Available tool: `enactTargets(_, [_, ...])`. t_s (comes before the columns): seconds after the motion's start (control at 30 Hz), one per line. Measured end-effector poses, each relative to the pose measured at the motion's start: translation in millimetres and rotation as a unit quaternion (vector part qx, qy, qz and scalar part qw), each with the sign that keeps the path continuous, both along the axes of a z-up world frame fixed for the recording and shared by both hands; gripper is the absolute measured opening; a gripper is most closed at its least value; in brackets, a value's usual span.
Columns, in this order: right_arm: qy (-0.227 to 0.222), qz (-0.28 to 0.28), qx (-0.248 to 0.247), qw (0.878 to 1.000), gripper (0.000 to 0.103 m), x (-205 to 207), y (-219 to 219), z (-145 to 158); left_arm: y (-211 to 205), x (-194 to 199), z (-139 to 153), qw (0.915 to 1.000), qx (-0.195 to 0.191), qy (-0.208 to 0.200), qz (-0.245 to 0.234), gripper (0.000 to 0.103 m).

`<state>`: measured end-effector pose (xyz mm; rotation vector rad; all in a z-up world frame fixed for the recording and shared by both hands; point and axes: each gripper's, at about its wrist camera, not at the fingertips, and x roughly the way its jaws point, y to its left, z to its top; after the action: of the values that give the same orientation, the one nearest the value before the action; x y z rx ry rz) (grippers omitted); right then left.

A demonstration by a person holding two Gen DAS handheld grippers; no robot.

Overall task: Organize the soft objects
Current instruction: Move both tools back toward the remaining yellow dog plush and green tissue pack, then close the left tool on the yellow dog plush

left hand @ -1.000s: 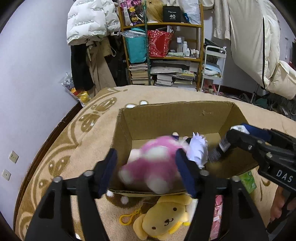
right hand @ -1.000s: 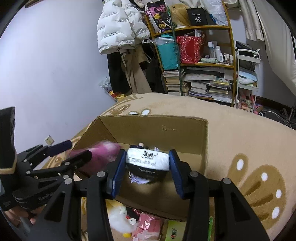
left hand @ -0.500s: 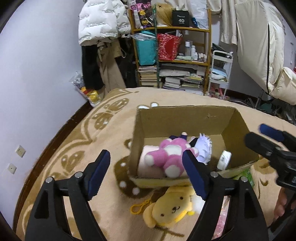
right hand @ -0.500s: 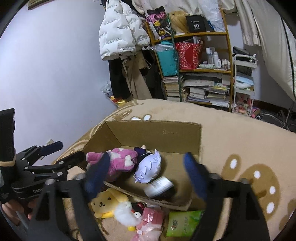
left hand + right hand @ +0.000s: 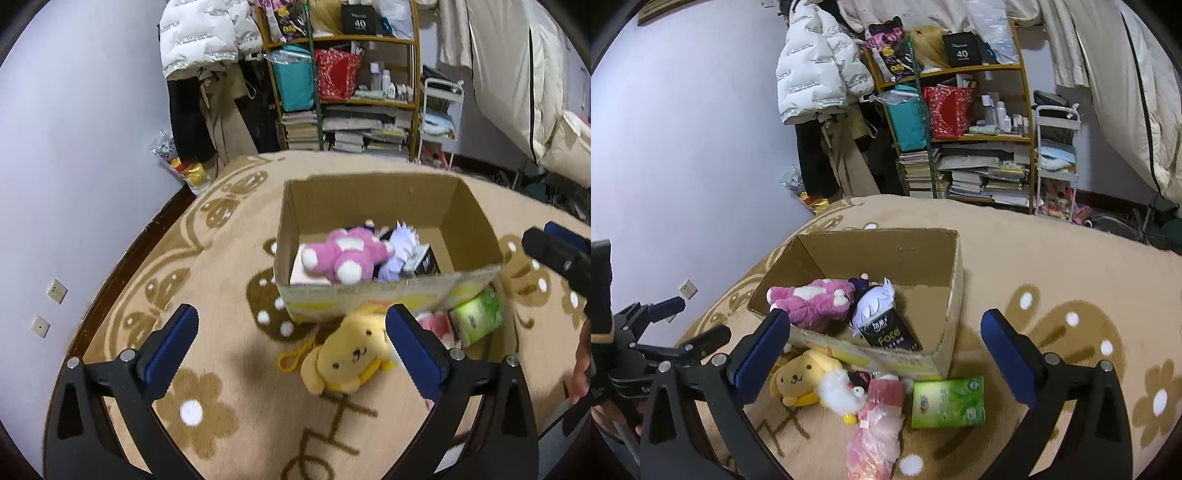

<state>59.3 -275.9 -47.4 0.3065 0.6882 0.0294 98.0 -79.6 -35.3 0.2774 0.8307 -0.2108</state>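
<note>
An open cardboard box (image 5: 369, 295) (image 5: 879, 254) stands on the rug. In it lie a pink plush (image 5: 340, 254) (image 5: 816, 299), a white-haired doll (image 5: 400, 245) (image 5: 875, 304) and a black tissue pack (image 5: 892, 332). In front of the box, on the rug, lie a yellow dog plush (image 5: 347, 354) (image 5: 799, 376), a white fluffy toy (image 5: 838, 393), a pink pack (image 5: 877, 417) and a green tissue pack (image 5: 476, 319) (image 5: 947, 402). My left gripper (image 5: 291, 317) hangs above the dog, its jaws opening with nothing between them. My right gripper (image 5: 885, 319) is open and empty, near the box's front.
The patterned beige rug (image 5: 221, 258) covers the floor. A shelf (image 5: 347, 110) of books and bags and a white cart (image 5: 441, 118) stand behind the box, with coats hung at its left. The wall (image 5: 74, 184) runs along the left.
Both grippers opened and drew back and up from the box. The pink plush left the left jaws and the tissue pack left the right jaws; both now lie in the box.
</note>
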Motion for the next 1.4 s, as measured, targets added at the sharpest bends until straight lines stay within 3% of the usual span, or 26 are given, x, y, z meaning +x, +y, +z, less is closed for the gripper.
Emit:
enactTargets(0.17, [0.018,-0.011,-0.010,1.000,0.103,-11.1,-2.3,-4.3,-1.6,-5.1,-10.1,0.9993,0.033,0.018,0.000,0.101])
enactTargets(0.77, [0.138,-0.018,-0.003,0.990,0.103,-0.8,-2.7,-67.6,-8.7,5.9,-54.5,0.9965,0.052,0.064,-0.011,0.101])
enactTargets(1.4, [0.197,-0.057,0.024,0.978,0.103,24.7,-22.9,-122.2,-39.2,19.0,-108.6,0.9874,0.104,0.108,-0.051,0.101])
